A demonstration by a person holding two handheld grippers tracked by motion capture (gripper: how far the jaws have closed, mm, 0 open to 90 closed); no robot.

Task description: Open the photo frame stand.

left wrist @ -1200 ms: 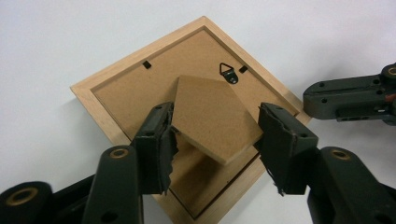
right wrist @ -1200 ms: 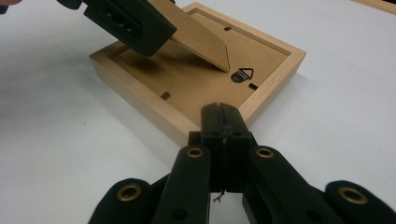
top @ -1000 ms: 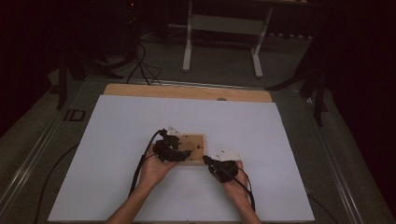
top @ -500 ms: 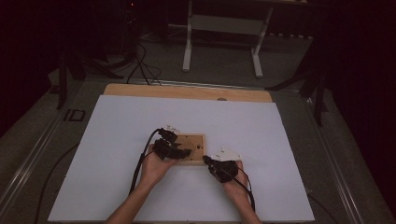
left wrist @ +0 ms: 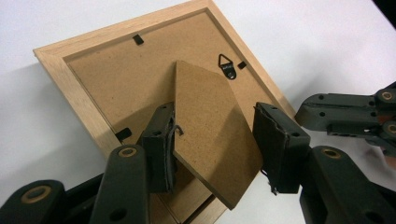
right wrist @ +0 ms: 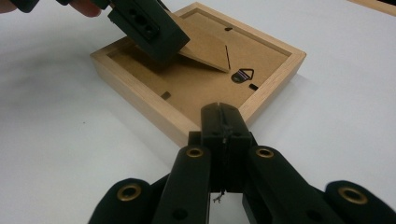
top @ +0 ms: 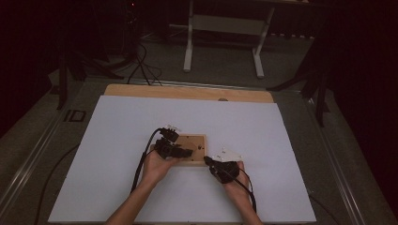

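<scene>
A light wooden picture frame (top: 198, 140) lies face down on the white sheet, its brown backing (left wrist: 116, 79) up. The backing's stand flap (left wrist: 210, 135) is tilted up off the back. My left gripper (left wrist: 214, 114) straddles that flap and its jaws have just been closing; both pads now meet the flap's side edges. In the high view the left gripper (top: 184, 152) hangs over the frame's near left part. My right gripper (right wrist: 219, 110) is shut with nothing in it, tips against the frame's near edge (right wrist: 187, 128). The right gripper (top: 210, 162) sits by the frame's near right corner.
A white sheet (top: 281, 140) covers the table, with a wooden board edge (top: 187, 92) at its far side. A metal hanger (left wrist: 227, 63) and small black clips sit on the frame's back. Cables trail from both grippers toward the person. A stand's legs (top: 190, 47) are on the floor beyond.
The left gripper has shifted slightly over the frame. The right hand and the frame have stayed where they were.
</scene>
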